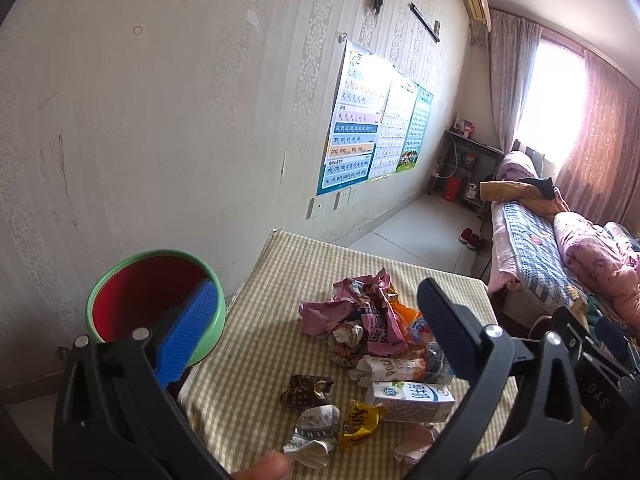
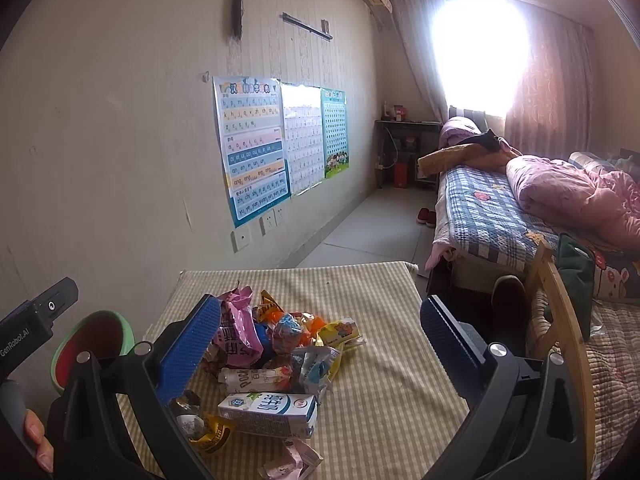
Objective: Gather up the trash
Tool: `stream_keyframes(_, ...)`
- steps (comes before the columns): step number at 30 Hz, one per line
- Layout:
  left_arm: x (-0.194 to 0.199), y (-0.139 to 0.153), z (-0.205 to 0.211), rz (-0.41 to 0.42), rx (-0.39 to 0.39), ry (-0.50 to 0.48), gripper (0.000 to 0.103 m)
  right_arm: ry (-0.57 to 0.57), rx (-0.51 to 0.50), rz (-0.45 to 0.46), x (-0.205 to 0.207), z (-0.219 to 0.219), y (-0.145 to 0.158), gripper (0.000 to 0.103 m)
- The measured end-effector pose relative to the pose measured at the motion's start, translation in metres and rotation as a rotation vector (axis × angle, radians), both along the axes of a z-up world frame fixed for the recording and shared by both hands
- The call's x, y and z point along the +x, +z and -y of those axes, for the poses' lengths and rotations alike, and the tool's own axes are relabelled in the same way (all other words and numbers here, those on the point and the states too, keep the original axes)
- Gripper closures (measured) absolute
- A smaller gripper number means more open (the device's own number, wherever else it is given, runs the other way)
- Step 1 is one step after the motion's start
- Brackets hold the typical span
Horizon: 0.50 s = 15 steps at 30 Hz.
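A heap of crumpled wrappers (image 1: 368, 320) lies on a checked yellow tablecloth (image 1: 256, 344); it also shows in the right wrist view (image 2: 276, 340). A white milk carton (image 1: 412, 398) lies on its side at the near edge of the heap and shows in the right wrist view too (image 2: 268, 414). A green bin with a red inside (image 1: 156, 300) stands left of the table and shows in the right wrist view (image 2: 92, 344). My left gripper (image 1: 316, 328) is open and empty above the heap. My right gripper (image 2: 320, 344) is open and empty above the heap.
A wall with learning posters (image 2: 252, 148) runs along the left. A bed with a pink quilt (image 2: 560, 196) stands to the right, with a wooden chair frame (image 2: 560, 312) close by. Slippers (image 2: 426, 216) lie on the tiled floor beyond the table.
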<state>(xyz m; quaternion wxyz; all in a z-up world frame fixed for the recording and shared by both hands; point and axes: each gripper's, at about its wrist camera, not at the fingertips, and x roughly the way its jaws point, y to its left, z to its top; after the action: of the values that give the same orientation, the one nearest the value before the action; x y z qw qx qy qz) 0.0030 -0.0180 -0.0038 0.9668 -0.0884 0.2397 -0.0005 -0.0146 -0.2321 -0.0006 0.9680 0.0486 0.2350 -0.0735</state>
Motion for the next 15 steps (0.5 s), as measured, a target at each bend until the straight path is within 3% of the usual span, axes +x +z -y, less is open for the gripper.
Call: stream_keyframes(15, 0.0036, -0.0043, -0.0027, -0.015, 0.002, 0.003, 0.005, -0.003, 0.0, -0.016, 0.0012, 0.0007, -0.0041, 0.007)
